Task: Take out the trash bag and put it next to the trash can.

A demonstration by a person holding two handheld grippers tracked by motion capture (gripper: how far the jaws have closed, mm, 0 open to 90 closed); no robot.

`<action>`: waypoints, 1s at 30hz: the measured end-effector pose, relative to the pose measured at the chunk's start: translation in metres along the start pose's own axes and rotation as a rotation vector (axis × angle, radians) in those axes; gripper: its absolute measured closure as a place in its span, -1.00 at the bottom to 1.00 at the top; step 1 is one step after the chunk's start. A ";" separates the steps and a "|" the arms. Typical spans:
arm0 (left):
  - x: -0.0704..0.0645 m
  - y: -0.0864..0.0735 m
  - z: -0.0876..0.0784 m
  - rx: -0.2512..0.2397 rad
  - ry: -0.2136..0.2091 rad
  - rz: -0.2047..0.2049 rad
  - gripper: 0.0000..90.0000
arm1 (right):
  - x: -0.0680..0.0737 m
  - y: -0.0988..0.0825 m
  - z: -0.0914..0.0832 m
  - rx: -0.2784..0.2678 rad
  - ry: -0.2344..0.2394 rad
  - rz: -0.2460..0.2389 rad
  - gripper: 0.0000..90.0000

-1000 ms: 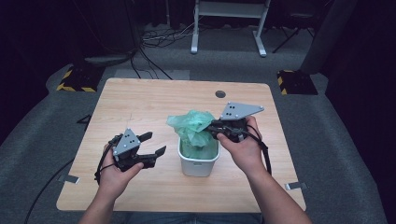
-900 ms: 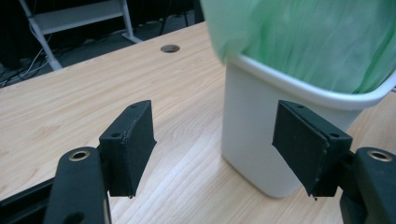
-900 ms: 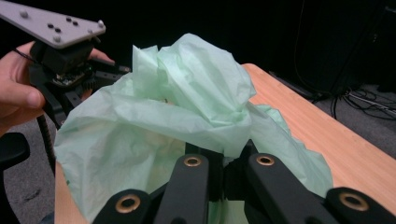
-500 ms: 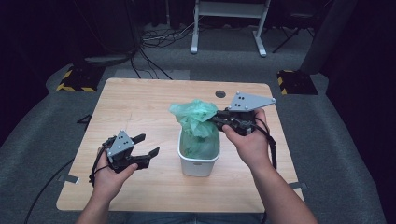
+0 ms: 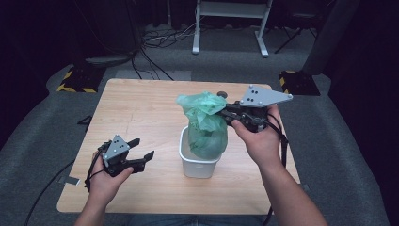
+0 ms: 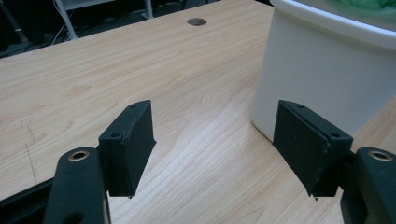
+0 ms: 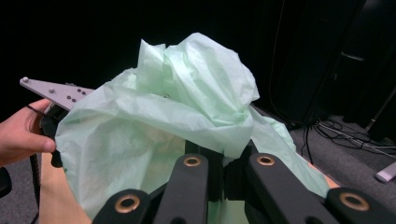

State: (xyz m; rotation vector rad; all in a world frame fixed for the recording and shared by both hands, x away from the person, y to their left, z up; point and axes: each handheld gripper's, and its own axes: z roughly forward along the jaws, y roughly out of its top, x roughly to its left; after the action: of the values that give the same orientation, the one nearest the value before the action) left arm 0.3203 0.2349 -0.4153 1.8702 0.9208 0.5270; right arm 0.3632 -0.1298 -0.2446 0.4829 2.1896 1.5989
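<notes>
Up close, right gripper (image 5: pixel 227 113) jaws pinched on the bunched top of the green bag (image 5: pixel 205 126), bag raised, lower part apparently inside the white bin (image 5: pixel 197 163), left gripper (image 5: pixel 141 154) jaws spread, empty, low just beside the bin, wooden table (image 5: pixel 141 113) beneath

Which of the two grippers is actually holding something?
The right gripper: it is shut on the green plastic bag, holding it above the white bin. The left gripper is open, with nothing between its jaws.
</notes>
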 end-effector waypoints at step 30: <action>0.003 -0.005 0.002 0.031 -0.001 0.009 -0.37 | -0.039 0.001 -0.060 0.028 -0.203 0.006 0.97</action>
State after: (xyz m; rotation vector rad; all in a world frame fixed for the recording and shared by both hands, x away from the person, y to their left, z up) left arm 0.3217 0.2370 -0.4213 1.9035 0.9249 0.5197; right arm 0.3671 -0.1983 -0.2229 0.6311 2.0631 1.4549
